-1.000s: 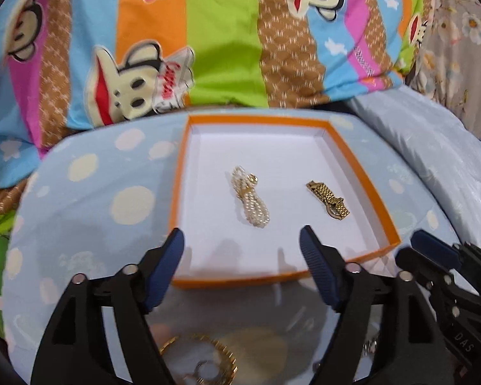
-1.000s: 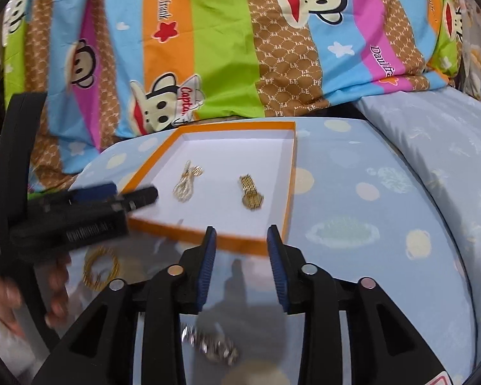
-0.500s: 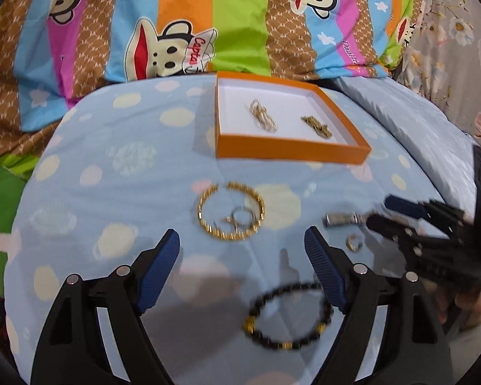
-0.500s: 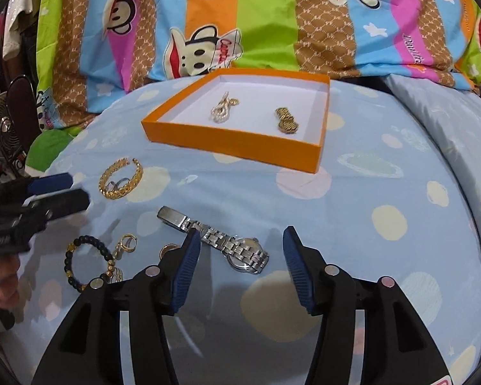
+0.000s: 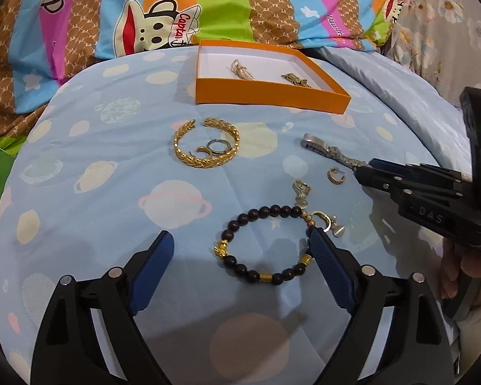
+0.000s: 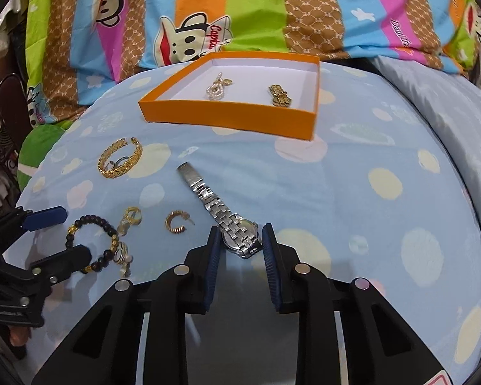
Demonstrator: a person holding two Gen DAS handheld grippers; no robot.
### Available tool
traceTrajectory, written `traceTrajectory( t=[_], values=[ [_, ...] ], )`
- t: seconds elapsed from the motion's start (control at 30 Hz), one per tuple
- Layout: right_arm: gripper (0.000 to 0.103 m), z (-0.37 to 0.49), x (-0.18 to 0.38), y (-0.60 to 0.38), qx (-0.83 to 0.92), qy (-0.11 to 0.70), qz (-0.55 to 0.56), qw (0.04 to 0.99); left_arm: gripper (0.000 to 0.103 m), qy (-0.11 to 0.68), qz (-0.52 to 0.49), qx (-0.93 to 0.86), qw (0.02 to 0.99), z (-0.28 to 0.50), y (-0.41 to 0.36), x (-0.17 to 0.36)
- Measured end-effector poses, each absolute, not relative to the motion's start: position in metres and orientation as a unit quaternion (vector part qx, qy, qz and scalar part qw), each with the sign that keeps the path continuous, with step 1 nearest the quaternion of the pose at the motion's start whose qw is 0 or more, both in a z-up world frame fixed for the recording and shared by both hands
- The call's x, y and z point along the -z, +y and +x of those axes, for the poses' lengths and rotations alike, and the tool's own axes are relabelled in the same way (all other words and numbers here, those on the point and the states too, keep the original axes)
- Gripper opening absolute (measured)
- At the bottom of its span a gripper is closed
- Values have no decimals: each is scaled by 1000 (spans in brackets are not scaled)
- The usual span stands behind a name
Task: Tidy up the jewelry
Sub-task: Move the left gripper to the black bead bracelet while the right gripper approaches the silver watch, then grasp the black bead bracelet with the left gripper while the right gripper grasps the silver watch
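An orange box (image 5: pixel 269 98) (image 6: pixel 227 118) with a white floor holds a pearl piece (image 5: pixel 240 69) and a gold chain piece (image 5: pixel 295 79). On the blue bedsheet lie a gold bangle (image 5: pixel 205 147) (image 6: pixel 120 157), a black bead bracelet (image 5: pixel 266 243) (image 6: pixel 93 243), a gold hoop earring (image 5: pixel 336 175) (image 6: pixel 176 221) and a silver watch (image 6: pixel 221 211) (image 5: pixel 330 152). My left gripper (image 5: pixel 240 240) is open, its jaws either side of the bead bracelet. My right gripper (image 6: pixel 240 240) is open, its jaws flanking the watch face, not closed on it.
A striped monkey-print quilt (image 5: pixel 208 6) lies behind the box. A small ring (image 5: pixel 218 146) sits inside the bangle. Small charms (image 5: pixel 301 189) lie beside the bead bracelet. A pale blue pillow (image 6: pixel 449 112) is at the right.
Both grippers have pulled back from the box toward me and lowered. The bead bracelet now lies between the left jaws. The right jaws have come around the watch face.
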State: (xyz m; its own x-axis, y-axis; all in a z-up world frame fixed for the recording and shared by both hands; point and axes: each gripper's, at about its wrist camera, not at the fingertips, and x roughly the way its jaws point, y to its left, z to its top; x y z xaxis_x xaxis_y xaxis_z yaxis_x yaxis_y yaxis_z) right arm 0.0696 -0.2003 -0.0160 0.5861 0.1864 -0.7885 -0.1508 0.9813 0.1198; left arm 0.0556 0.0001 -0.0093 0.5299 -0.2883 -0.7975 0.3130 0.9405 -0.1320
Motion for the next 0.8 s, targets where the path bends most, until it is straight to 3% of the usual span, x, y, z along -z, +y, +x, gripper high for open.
traceTrajectory(
  t=[0.53,0.8],
  values=[
    [27,40,14,-198,-77,462,54,882,84,446,62,175,875,47,-19,13],
    [29,40,14,-196,-76,459,49,884,73,442,51,169,880,47,-13,11]
  ],
)
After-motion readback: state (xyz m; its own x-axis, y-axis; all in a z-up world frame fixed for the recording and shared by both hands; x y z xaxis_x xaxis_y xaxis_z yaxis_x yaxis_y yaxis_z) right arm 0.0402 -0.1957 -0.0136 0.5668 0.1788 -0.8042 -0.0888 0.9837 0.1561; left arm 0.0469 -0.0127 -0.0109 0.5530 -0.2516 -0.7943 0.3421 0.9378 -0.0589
